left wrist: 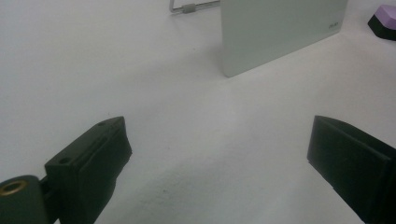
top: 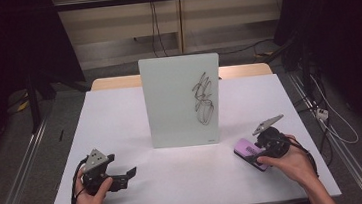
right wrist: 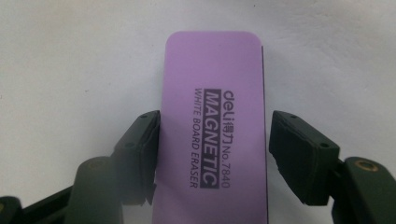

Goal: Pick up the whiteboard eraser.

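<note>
An upright whiteboard [top: 181, 102] stands mid-table with a black scribble [top: 204, 100] on its right half. A purple magnetic whiteboard eraser [right wrist: 212, 70] lies flat on the table at the right [top: 245, 148]. My right gripper [right wrist: 215, 116] straddles it. Its left jaw touches the eraser's edge and a sliver of gap shows at the right jaw. In the high view the right gripper [top: 251, 155] sits low over the eraser, held by a hand. My left gripper [top: 126, 178] rests at the lower left, open wide [left wrist: 219, 123], with bare table between its jaws.
The white table [top: 120, 118] spreads around the board. The board's lower corner [left wrist: 280, 32] and its wire stand [left wrist: 189, 8] show ahead of the left gripper, with the eraser [left wrist: 385, 21] far right. Cables and floor rails flank the table.
</note>
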A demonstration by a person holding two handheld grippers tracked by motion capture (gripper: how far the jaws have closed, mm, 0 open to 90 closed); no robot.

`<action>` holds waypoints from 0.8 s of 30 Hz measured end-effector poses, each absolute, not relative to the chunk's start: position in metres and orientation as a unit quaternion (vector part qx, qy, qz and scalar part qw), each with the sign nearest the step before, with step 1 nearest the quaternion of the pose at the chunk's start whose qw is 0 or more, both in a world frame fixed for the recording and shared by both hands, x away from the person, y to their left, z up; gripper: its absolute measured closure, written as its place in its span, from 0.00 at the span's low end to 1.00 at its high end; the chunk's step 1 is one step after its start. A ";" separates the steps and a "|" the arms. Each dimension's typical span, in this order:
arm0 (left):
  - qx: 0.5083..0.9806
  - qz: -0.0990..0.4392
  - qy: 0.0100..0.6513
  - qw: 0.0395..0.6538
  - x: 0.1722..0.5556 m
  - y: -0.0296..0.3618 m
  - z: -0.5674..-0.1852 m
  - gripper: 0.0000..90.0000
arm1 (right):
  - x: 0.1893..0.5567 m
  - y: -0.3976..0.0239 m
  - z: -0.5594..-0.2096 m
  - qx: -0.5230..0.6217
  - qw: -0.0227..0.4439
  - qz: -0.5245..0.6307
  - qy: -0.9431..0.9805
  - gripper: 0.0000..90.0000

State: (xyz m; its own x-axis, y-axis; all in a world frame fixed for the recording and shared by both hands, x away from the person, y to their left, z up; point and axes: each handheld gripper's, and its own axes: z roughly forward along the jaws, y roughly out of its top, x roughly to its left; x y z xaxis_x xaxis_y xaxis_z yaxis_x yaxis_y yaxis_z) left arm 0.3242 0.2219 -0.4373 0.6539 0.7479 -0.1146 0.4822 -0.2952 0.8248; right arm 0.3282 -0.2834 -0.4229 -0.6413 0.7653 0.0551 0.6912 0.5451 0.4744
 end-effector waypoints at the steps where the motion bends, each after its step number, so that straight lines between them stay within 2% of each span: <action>1: 0.791 0.148 0.388 0.449 0.324 0.222 -0.437 0.06 | 0.329 -0.283 -0.422 0.416 0.080 0.233 0.876 0.39; 5: 0.791 0.145 0.389 0.449 0.324 0.222 -0.438 0.06 | 0.332 -0.280 -0.420 0.401 0.073 0.231 0.883 0.44; 13: 0.793 0.146 0.386 0.448 0.323 0.222 -0.437 0.06 | 0.335 -0.278 -0.422 0.402 0.058 0.218 0.888 0.44; 24: 0.793 0.147 0.386 0.449 0.323 0.222 -0.437 0.06 | 0.328 -0.275 -0.418 0.392 0.082 0.226 0.888 0.46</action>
State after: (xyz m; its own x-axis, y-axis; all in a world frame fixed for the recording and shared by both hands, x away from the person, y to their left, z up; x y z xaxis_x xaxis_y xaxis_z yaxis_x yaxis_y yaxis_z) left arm 0.3233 0.2222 -0.4370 0.6594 0.7431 -0.1140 0.4800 -0.2994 0.8246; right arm 0.3281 -0.2745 -0.4181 -0.6790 0.7334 0.0320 0.6592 0.5900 0.4662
